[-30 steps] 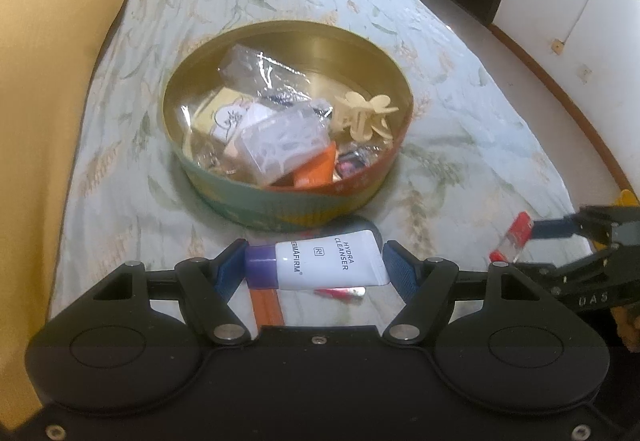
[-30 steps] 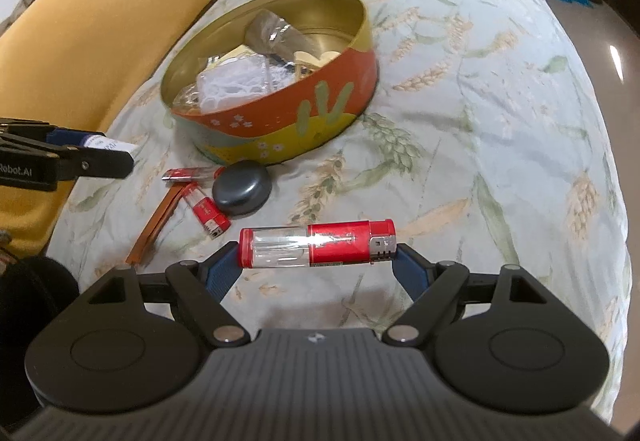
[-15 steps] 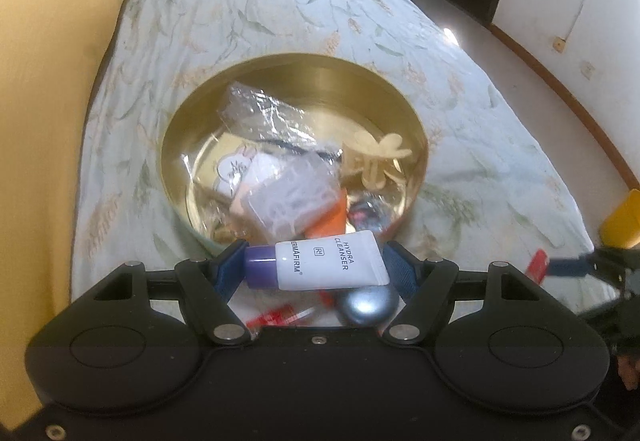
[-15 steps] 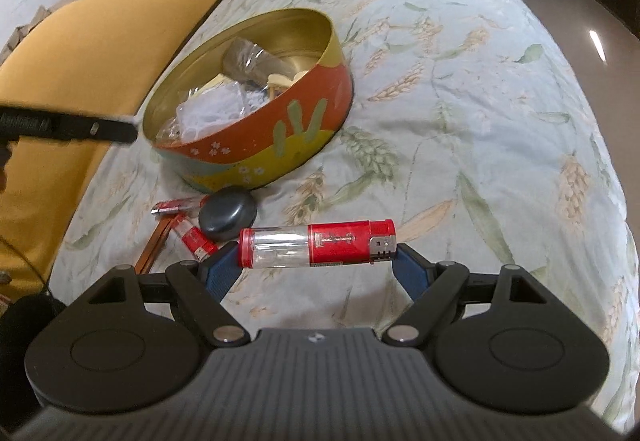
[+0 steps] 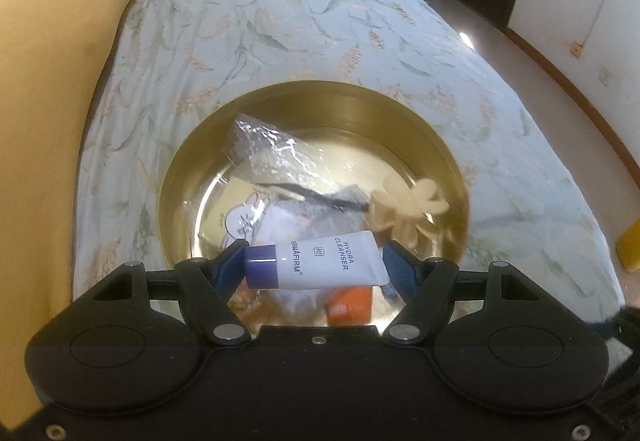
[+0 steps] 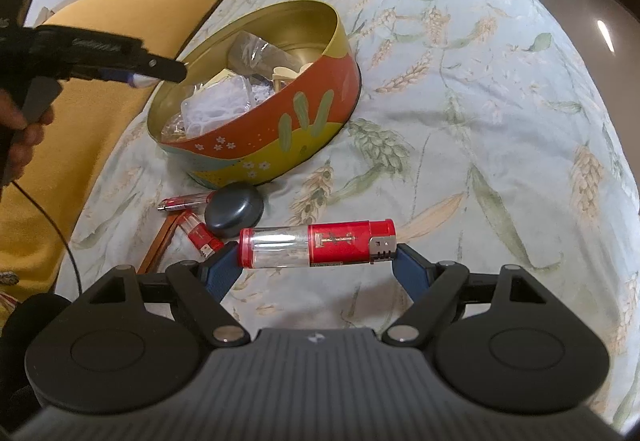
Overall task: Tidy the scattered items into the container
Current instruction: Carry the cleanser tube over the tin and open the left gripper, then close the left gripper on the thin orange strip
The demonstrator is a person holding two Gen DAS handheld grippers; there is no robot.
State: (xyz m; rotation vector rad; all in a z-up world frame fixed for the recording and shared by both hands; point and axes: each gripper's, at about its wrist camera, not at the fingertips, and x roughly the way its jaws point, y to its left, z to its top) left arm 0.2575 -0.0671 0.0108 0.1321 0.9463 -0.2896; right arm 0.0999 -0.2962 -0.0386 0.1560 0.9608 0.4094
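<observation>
The left gripper point(image 5: 314, 265) fingers grasped a cleanser tube point(image 5: 320, 266) crosswise, the tin point(image 5: 320, 101) beyond them; the right gripper point(image 6: 316, 255) fingers clamped a lighter point(image 6: 318, 244).

Three red-and-clear plastic lighters point(image 6: 316, 246) point(image 6: 199, 235) point(image 6: 185, 202), one round orange-and-yellow tin point(image 6: 264, 145), one white purple-capped cleanser tube point(image 5: 316, 266), one dark grey round case point(image 6: 234, 209), one cream hair claw point(image 5: 404, 207), one brown strap at lower left point(image 6: 157, 249).

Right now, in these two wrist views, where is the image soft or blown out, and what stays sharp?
Left wrist view: the tin near rim and cream hair clip smear with motion blur; the cleanser tube reads sharp. Right wrist view: crisp on the lighter, glare on the floor, fisheye bending the bedspread.
</observation>
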